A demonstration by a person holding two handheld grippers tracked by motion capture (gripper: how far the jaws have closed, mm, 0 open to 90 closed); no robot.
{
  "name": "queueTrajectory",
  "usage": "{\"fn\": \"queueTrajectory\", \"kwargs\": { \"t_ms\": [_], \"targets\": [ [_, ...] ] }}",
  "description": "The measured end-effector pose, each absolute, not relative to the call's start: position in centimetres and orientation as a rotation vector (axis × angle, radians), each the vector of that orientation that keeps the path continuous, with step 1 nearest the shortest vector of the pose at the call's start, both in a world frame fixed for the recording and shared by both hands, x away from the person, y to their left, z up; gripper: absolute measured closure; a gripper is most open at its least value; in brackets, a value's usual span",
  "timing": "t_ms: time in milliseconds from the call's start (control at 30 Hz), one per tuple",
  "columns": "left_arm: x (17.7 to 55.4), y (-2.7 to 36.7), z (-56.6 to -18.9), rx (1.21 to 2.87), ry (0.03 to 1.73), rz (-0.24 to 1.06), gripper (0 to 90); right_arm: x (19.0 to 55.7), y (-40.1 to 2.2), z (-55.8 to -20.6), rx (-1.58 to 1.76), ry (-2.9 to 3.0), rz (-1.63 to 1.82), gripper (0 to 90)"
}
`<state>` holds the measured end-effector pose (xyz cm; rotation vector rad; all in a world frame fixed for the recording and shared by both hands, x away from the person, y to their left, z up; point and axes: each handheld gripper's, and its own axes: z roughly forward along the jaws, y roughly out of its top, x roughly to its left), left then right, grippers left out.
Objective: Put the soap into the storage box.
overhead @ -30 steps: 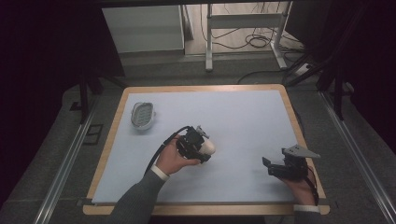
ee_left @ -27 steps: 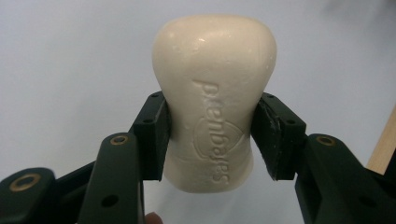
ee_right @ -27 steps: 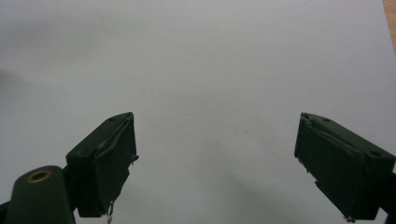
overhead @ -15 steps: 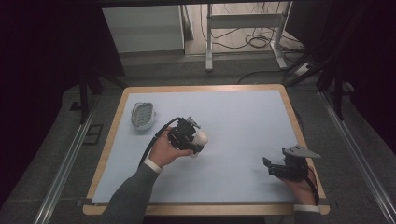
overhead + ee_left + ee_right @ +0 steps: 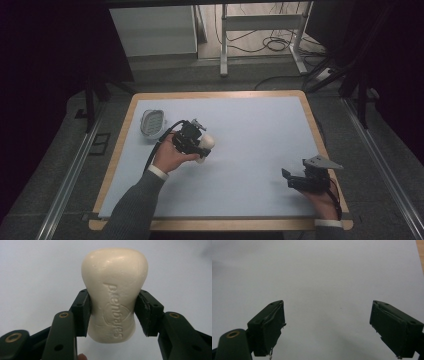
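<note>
A cream bar of soap (image 5: 115, 292) with raised lettering sits clamped at its waist between the pads of my left gripper (image 5: 113, 312). From above, the soap (image 5: 206, 143) and the left gripper (image 5: 200, 148) hang over the left half of the pale blue mat (image 5: 250, 135), a short way right of a small grey soap dish (image 5: 152, 122) that lies near the mat's back left corner. My right gripper (image 5: 285, 178) rests near the front right corner, and in its own view the right gripper (image 5: 328, 327) stands wide open over bare mat.
A wooden rim (image 5: 117, 150) frames the mat. Metal rails (image 5: 70, 175) run along both sides of the table. Beyond the far edge stand a white cabinet (image 5: 152, 30) and a metal frame (image 5: 260, 22) with cables on the floor.
My left hand has carried the soap leftward and toward the back of the mat, closer to the soap dish. The right gripper has stayed where it was.
</note>
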<state>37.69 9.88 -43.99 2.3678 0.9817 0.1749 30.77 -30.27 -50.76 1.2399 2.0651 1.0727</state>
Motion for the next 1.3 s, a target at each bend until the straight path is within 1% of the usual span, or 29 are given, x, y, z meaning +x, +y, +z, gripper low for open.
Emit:
{"fn": "queueTrajectory", "kwargs": {
  "t_ms": [733, 1300],
  "targets": [
    [38.8, 13.5, -42.8, 2.320, 1.063, 0.237, 49.7, 30.8, -30.3, -50.9, 1.249, 2.062, 1.062, 12.5],
    [39.8, 16.3, -42.1, 2.312, 1.143, 0.285, 49.6, 30.9, -30.3, -51.0, 1.250, 2.068, 1.053, 12.5]
  ]
}}
